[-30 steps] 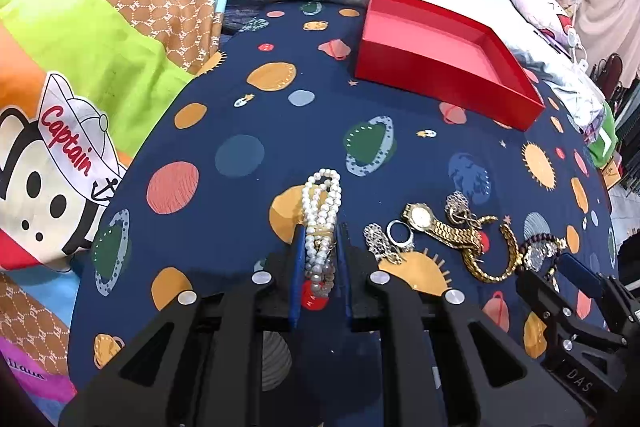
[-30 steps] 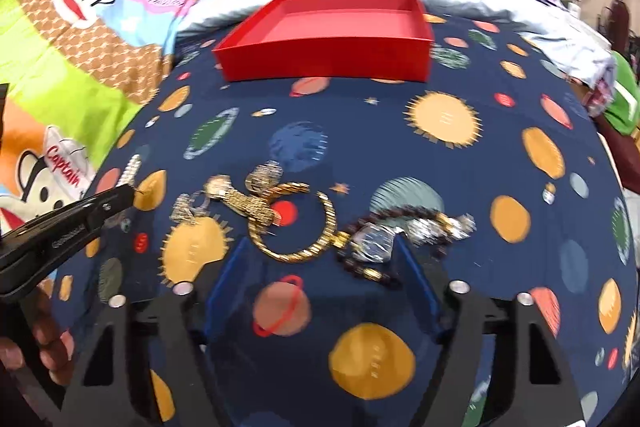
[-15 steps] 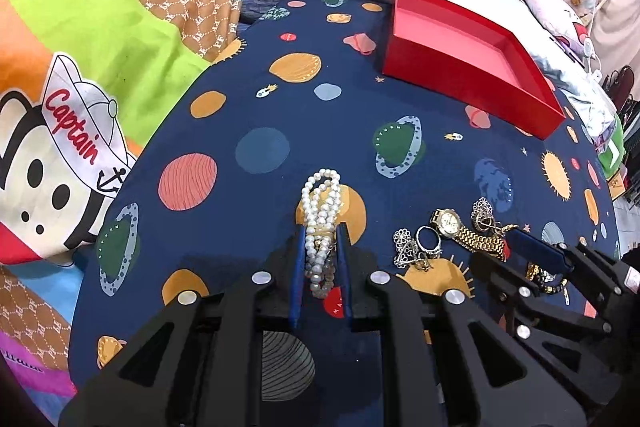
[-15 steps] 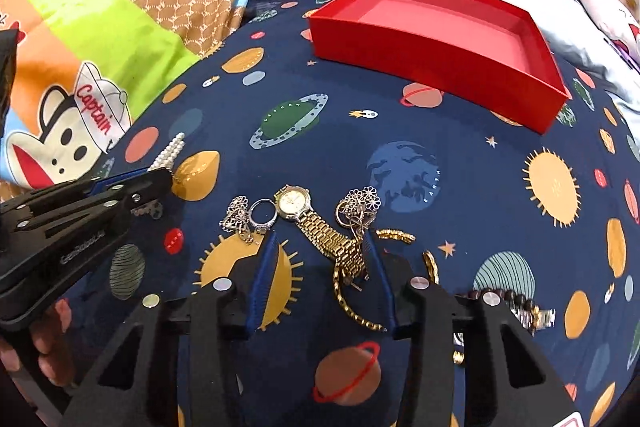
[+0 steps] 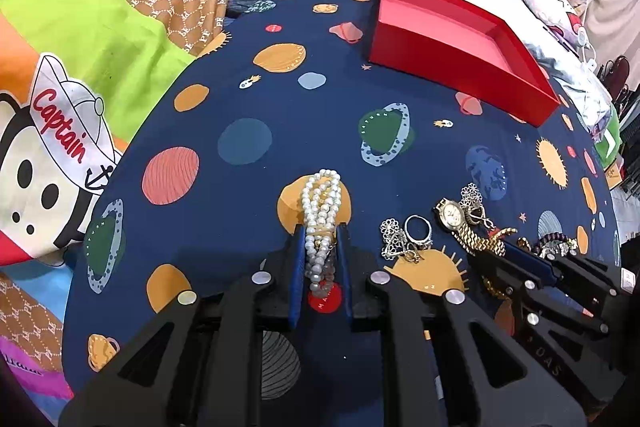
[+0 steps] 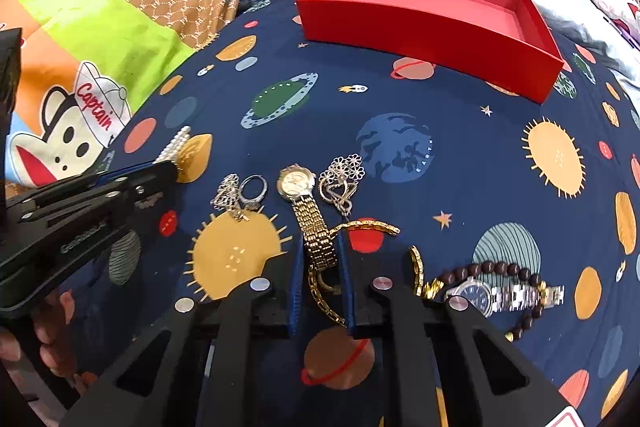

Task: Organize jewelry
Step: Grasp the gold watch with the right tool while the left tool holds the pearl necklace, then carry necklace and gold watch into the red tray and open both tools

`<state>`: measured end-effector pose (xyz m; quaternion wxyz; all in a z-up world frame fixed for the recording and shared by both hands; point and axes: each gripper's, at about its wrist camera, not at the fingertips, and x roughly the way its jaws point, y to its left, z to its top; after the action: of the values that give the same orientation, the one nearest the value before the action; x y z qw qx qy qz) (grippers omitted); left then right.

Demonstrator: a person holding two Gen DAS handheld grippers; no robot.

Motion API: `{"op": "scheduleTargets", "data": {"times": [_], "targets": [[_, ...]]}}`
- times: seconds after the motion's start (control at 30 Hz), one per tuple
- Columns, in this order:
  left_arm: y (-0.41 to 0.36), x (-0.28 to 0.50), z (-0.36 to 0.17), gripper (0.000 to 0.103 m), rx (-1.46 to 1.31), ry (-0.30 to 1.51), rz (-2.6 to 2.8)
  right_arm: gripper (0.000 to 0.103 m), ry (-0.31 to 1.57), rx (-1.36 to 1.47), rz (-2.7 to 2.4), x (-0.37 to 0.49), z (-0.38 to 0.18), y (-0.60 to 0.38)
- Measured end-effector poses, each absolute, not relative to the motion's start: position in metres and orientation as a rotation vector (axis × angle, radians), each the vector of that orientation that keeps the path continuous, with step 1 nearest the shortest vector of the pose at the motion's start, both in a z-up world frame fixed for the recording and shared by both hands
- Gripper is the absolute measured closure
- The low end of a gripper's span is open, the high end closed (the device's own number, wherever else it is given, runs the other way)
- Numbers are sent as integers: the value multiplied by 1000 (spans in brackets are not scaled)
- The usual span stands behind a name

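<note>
1. The pearl bracelet (image 5: 321,211), several strands of white beads bunched together, lies between the left jaws, its far loop reaching out past their tips.
2. The gold watch (image 6: 310,219) lies flat, face beyond the right jaws, its link band running back between them.
3. The ring (image 6: 253,189) and a silver chain (image 6: 226,191) sit just left of those jaws.
4. The silver flower pendant (image 6: 343,179) lies ahead, slightly right.
5. The silver watch (image 6: 496,297) and dark bead bracelet (image 6: 516,273), seemingly tangled, lie right.
6. The red tray (image 6: 424,27) sits well ahead, open.

Glossy pearl bracelet (image 5: 320,223) and shiny gold metal watch (image 6: 308,211) lie on matt printed cloth (image 6: 440,179).
</note>
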<state>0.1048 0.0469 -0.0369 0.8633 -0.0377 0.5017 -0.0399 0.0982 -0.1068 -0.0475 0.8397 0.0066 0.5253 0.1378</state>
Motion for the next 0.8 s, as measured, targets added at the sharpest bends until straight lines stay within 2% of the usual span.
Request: {"op": "scheduleTargets", "data": {"times": [0.27, 0.5, 0.63, 0.8], "targets": [[46, 102, -33, 89, -79, 1042, -88, 90, 1069, 74, 306, 92, -23, -114], [46, 99, -30, 89, -80, 1035, -91, 90, 1147, 90, 293, 92, -43, -120], [46, 99, -30, 89, -81, 1037, -91, 86, 1146, 87, 286, 88, -45, -120], [46, 99, -30, 89, -75, 1039, -94, 88, 1141, 97, 284, 85, -44, -121]]}}
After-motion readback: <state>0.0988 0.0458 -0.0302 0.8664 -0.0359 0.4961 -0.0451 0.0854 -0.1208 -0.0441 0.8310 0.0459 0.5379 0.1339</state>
